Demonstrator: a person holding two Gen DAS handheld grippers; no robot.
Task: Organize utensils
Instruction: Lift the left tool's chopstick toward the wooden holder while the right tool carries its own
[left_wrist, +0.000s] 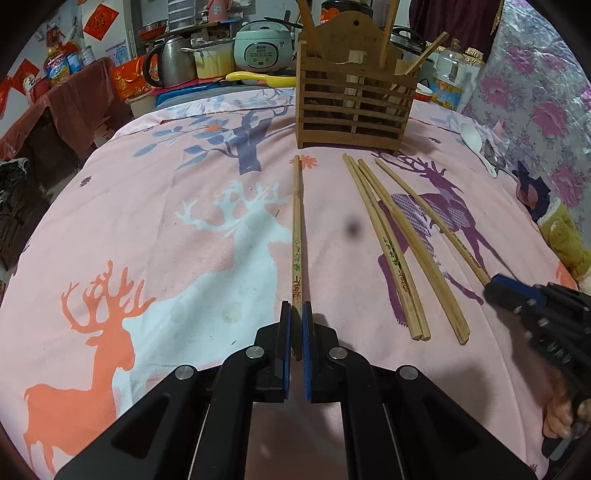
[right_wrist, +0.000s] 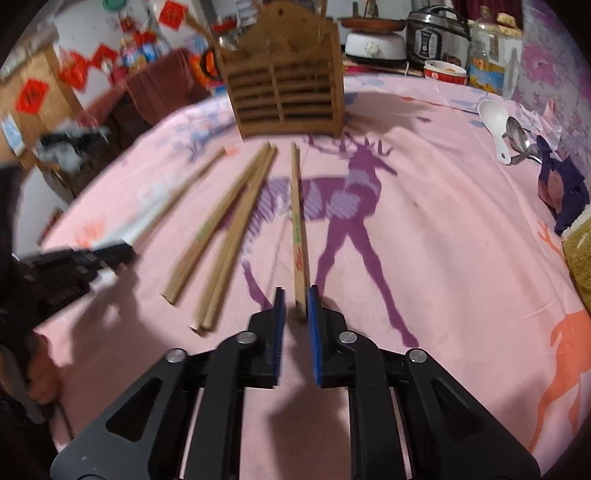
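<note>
Jaws of your left gripper (left_wrist: 296, 314) stand nearly together around the near end of a printed bamboo chopstick (left_wrist: 296, 236), though actual pinching contact cannot be confirmed. Jaws of your right gripper (right_wrist: 296, 300) stand slightly apart, straddling the near end of another printed bamboo chopstick (right_wrist: 298, 236) without visibly touching it.

Both chopsticks lie flat on the pink deer-print tabletop cloth (left_wrist: 155, 229), long axes running near to far, tapered tips pointing at the slatted wooden utensil holder (left_wrist: 352, 99) at the far edge. Between them lie three more loose bamboo chopsticks (left_wrist: 391, 243), fanned and angled slightly left at their far ends. A white plastic spoon (right_wrist: 496, 123) and a metal spoon (right_wrist: 519, 138) rest well apart at far right.

Risks, as judged:
- Each grip sits at the extreme end, so you may see the chopstick droop or swivel on lifting.
- The right wrist view is blurred; closing mid-motion could nudge the stick off-centre.
- A tilted tip may catch on the holder's front slats instead of entering a compartment.
</note>
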